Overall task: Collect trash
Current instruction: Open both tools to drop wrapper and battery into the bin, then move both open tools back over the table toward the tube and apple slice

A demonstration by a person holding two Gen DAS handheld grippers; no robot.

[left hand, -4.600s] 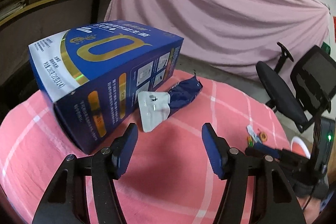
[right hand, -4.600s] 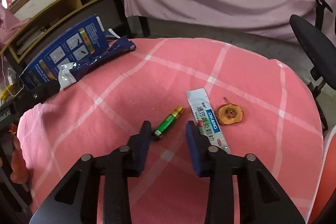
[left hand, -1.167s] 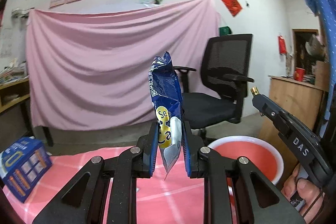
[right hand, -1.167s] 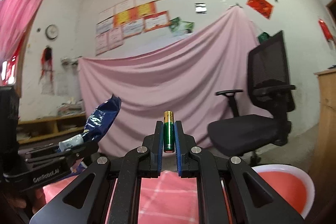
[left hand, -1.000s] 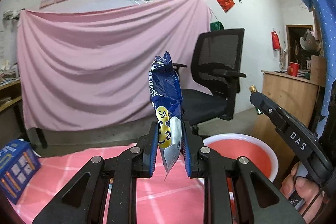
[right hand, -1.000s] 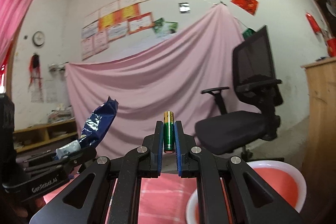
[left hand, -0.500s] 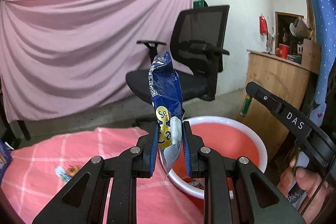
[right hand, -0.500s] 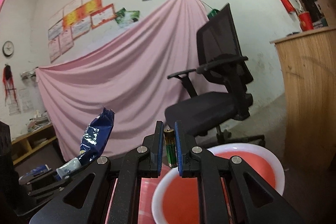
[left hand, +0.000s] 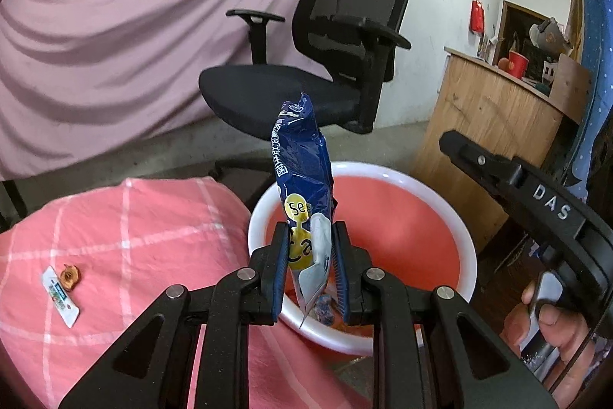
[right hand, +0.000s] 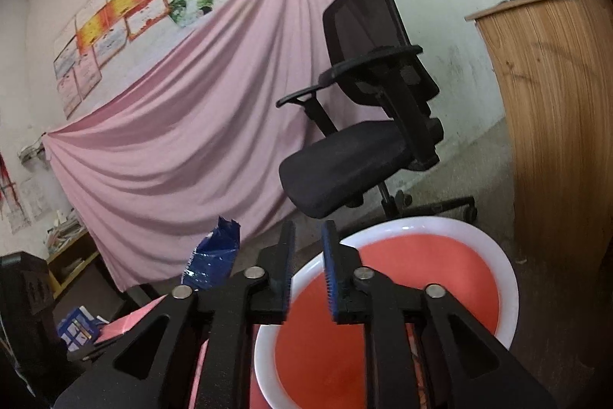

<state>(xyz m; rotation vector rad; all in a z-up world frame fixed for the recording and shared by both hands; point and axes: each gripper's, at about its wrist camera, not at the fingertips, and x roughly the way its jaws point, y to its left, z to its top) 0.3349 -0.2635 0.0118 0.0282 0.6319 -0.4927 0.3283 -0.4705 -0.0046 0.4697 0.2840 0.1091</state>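
Blue wrapper (left hand: 302, 186) lettered "Se", "Ca", pinched upright in left hand-held gripper (left hand: 309, 269) above red basin (left hand: 406, 217). Right hand-held gripper (right hand: 307, 273), marked "DAS", just opened, empty, over basin; sachet (left hand: 60, 290) and dried slice (left hand: 71, 275) on desk (left hand: 126, 240), chair (left hand: 325, 64) behind.

Blue snack wrapper (left hand: 302, 179) upright, pinched above red basin (left hand: 402, 217) — white-rimmed.

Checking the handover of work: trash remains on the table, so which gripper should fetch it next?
Right. The right gripper is open and empty over the bin, jaws just opened. The left gripper is shut on the wrapper.
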